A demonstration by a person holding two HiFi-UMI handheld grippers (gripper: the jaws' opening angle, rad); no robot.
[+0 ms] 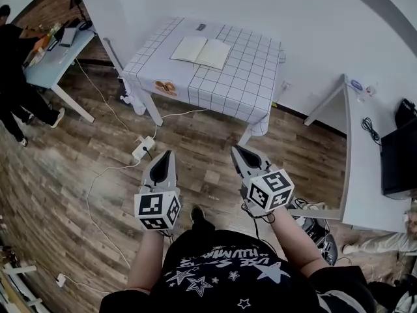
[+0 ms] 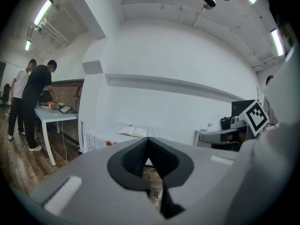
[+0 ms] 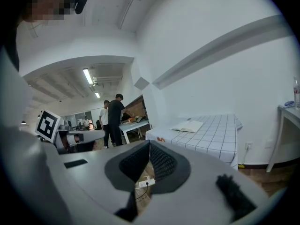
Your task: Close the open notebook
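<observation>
Left gripper (image 1: 165, 156) is closed, its pads meeting at the tips with nothing between them; right gripper (image 1: 238, 151) is closed the same way and empty; I see both held out side by side above the wooden floor (image 1: 85, 142), pointing toward the table and well apart from it.

Ahead of them the notebook (image 1: 201, 51) lies open and flat, pages up, toward the far side of the table (image 1: 247, 77); a white cloth with a dark grid covers that table and hangs over its edges; an orange motif (image 1: 165, 87) shows on the cloth at the near left corner, and a small dark item (image 1: 201, 27) sits at the far edge, what it is I cannot tell.

On the floor between the grippers and the table lies a white power strip (image 1: 143, 149) with its cable trailing; to the right stands a white desk (image 1: 365, 175) bearing a black monitor (image 1: 399, 158); far left, two people (image 2: 35, 97) stand at another table (image 1: 55, 60).
</observation>
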